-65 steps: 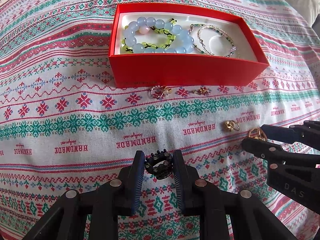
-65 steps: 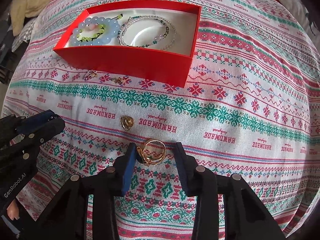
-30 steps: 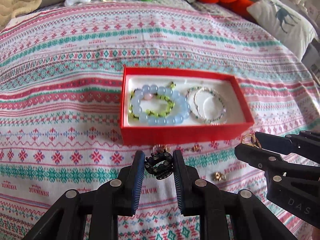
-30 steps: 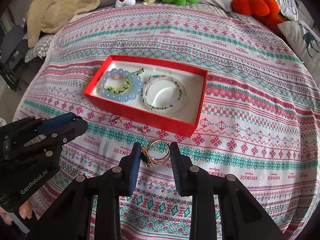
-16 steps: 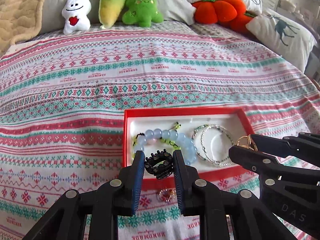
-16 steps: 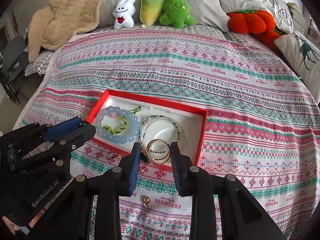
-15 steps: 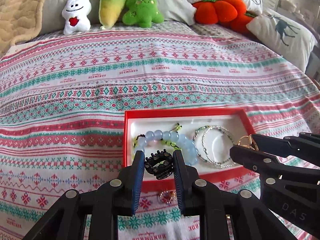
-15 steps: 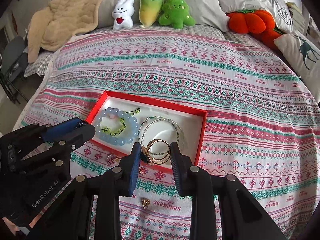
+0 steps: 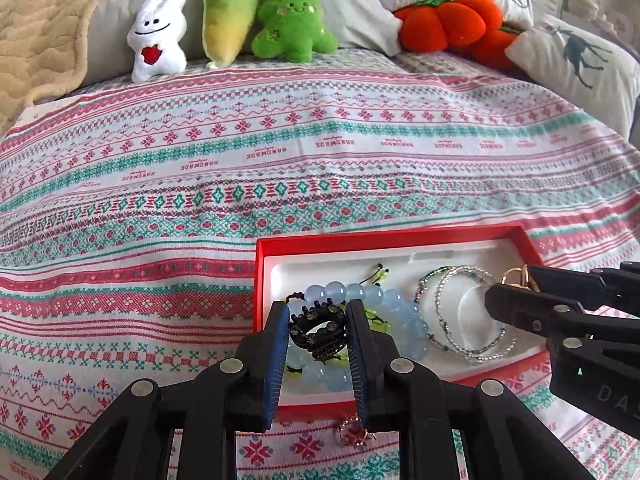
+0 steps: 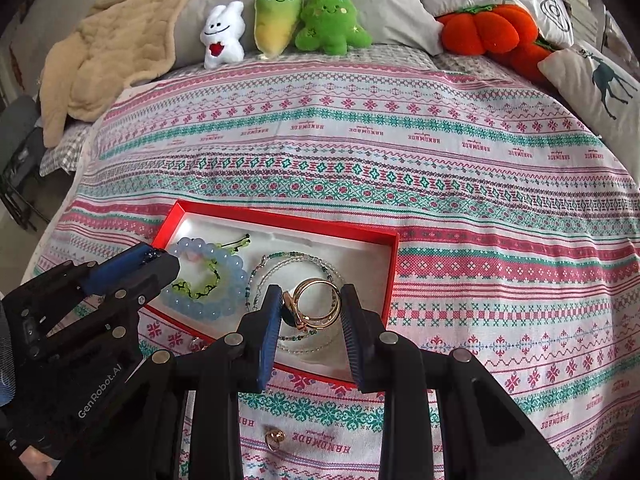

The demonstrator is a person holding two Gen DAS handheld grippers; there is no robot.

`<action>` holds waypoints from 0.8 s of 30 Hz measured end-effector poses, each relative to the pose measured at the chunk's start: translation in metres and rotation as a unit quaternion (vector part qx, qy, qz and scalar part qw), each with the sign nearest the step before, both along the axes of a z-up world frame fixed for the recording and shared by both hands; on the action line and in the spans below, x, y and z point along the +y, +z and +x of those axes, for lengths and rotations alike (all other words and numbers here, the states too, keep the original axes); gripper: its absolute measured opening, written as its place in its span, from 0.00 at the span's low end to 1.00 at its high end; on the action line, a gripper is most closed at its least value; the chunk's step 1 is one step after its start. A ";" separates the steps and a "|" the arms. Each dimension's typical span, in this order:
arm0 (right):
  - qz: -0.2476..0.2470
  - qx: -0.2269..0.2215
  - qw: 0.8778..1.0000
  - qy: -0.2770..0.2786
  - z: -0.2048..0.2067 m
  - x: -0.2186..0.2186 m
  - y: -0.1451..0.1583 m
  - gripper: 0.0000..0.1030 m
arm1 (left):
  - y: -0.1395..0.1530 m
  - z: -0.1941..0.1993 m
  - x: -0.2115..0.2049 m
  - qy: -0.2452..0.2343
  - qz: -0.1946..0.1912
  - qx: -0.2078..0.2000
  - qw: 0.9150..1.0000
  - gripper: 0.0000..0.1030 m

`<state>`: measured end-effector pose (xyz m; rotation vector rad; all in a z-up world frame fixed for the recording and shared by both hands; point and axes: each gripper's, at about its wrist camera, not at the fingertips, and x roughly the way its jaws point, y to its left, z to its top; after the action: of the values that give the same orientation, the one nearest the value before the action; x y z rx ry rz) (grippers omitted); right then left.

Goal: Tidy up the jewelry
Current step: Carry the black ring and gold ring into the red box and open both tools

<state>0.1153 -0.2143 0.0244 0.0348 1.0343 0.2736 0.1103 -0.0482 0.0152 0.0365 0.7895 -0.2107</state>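
Note:
An open red box [image 9: 360, 238] [image 10: 280, 220] with a white liner lies on the patterned bedspread. Inside it rest a pale blue bead bracelet [image 9: 400, 312] [image 10: 224, 276] and thin beaded bangles [image 9: 460, 320] [image 10: 296, 260]. My left gripper [image 9: 318, 330] is shut on a black studded ring [image 9: 318, 330] and hovers over the blue bracelet. My right gripper [image 10: 312, 308] is shut on a gold ring set [image 10: 314, 308] above the bangles; it also shows at the right of the left wrist view [image 9: 516, 284]. The left gripper [image 10: 160, 258] appears at the left of the right wrist view.
A small pink earring [image 9: 352, 436] lies on the cloth just before the box, and a gold earring [image 10: 274, 438] lies nearer me. Plush toys [image 9: 228, 12], an orange pumpkin cushion [image 9: 452, 20], pillows and a beige blanket [image 10: 108, 40] line the far end of the bed.
Both grippers have moved forward with their rings, from above the box's near wall to over its inside. The box now sits lower and closer in both views.

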 end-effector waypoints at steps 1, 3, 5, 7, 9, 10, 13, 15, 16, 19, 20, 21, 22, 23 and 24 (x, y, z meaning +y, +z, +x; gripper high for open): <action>0.000 0.001 1.000 -0.001 0.001 0.000 -0.001 0.30 | -0.001 0.001 0.000 0.001 0.001 -0.001 1.000 0.23; 0.000 0.003 1.000 -0.003 0.002 0.000 -0.003 0.30 | -0.002 0.001 0.000 -0.001 0.004 -0.002 1.000 0.23; 0.001 0.004 1.000 -0.004 0.002 -0.001 -0.004 0.30 | -0.003 0.001 -0.001 -0.002 0.011 0.000 1.000 0.25; 0.000 0.006 1.000 -0.005 0.003 -0.001 -0.004 0.30 | -0.004 0.000 -0.002 -0.004 0.015 0.001 1.000 0.39; 0.000 0.006 1.000 -0.005 0.003 -0.001 -0.005 0.30 | -0.002 -0.001 -0.002 -0.007 0.014 -0.001 1.000 0.40; 0.000 0.006 1.000 -0.005 0.003 -0.001 -0.005 0.30 | -0.001 -0.002 -0.002 -0.006 0.016 -0.001 1.000 0.40; 0.000 0.009 1.000 -0.005 0.004 -0.002 -0.007 0.30 | 0.002 -0.003 0.000 -0.004 0.018 -0.001 1.000 0.43; 0.001 0.010 1.000 -0.004 0.004 -0.003 -0.007 0.30 | 0.005 -0.004 0.002 -0.002 0.021 0.001 1.000 0.44; 0.003 0.011 1.000 -0.003 0.004 -0.003 -0.007 0.30 | 0.006 -0.005 0.003 -0.001 0.023 0.003 1.000 0.44; 0.012 0.015 1.000 -0.001 0.003 -0.004 -0.004 0.31 | 0.009 -0.007 0.007 0.007 0.034 0.007 0.999 0.45; 0.013 0.015 1.000 0.000 0.003 -0.005 -0.003 0.31 | 0.010 -0.009 0.008 0.009 0.038 0.007 0.999 0.45; 0.016 0.015 1.000 0.002 0.003 -0.005 -0.001 0.31 | 0.012 -0.010 0.008 0.010 0.041 0.007 0.999 0.46; 0.018 0.014 1.000 0.003 0.002 -0.006 0.001 0.32 | 0.013 -0.011 0.009 0.010 0.043 0.008 0.999 0.46; 0.018 0.014 1.000 0.003 0.002 -0.006 0.003 0.32 | 0.014 -0.013 0.010 0.011 0.045 0.009 0.999 0.47; 0.019 0.014 1.000 0.004 0.001 -0.007 0.004 0.32 | 0.015 -0.013 0.011 0.012 0.046 0.011 0.999 0.50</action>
<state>0.1161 -0.2211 0.0287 0.0697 1.0565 0.3006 0.0971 -0.0374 0.0301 0.1123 0.8205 -0.1524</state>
